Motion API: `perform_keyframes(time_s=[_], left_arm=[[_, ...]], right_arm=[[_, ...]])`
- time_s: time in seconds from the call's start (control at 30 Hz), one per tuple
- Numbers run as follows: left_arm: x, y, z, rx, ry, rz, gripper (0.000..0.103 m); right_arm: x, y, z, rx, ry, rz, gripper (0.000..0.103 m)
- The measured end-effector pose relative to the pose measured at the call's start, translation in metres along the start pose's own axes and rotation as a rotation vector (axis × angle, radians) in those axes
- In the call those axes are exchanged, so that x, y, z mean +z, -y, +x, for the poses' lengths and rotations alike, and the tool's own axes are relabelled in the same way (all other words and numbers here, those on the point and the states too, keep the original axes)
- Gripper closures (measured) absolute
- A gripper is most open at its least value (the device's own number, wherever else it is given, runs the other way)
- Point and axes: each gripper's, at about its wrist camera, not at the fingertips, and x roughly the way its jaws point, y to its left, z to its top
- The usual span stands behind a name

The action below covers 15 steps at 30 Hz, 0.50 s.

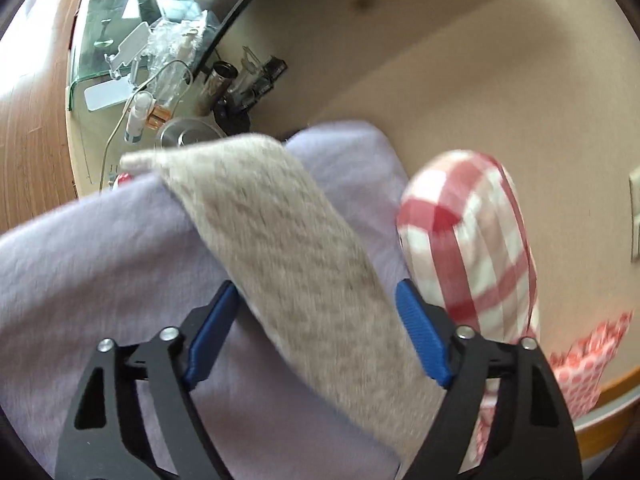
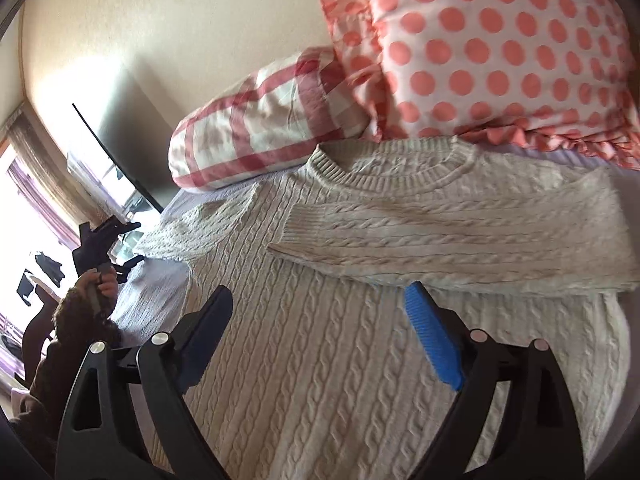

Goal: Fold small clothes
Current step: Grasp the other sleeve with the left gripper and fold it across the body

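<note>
Sweater [image 2: 360, 320] body seen only from right claw [image 2: 320, 336], spread wide, left claw [image 1: 316, 340] wide around sleeve [image 1: 280, 240]

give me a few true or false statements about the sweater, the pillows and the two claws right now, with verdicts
1. One sleeve of the cream cable-knit sweater is folded across its chest. True.
2. The right claw is clamped on the sweater's hem. False: its fingers stand apart over the sweater's body, gripping nothing.
3. A knit sleeve runs between the left claw's fingers. True; the fingers stand apart.
4. The polka-dot pillow is blue. False: white with coral-pink dots.
5. The sweater hangs on a hanger. False: it lies flat on the lavender sheet, near the checked pillow.
</note>
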Motion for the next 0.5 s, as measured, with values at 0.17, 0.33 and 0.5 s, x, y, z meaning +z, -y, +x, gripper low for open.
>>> perform_keyframes(time_s=[0.17,0.33,0.5], left_arm=[[0.036,-0.012,0.010,0.087,0.003,-0.075,0.087],[0.023,0.047,-0.013,0.205,0.093,0.140,0.097],[-0.070,0.195,-0.027,0.088,0.094,0.559,0.097]], right_arm=[[-0.011,0.017,-0.033,-0.047,0.076,0.021,0.009],[-0.018,0.037,-0.053,-0.075,0.120,0.048,0.009],[-0.025,0.065,-0.071,-0.093,0.180,0.117,0.009]])
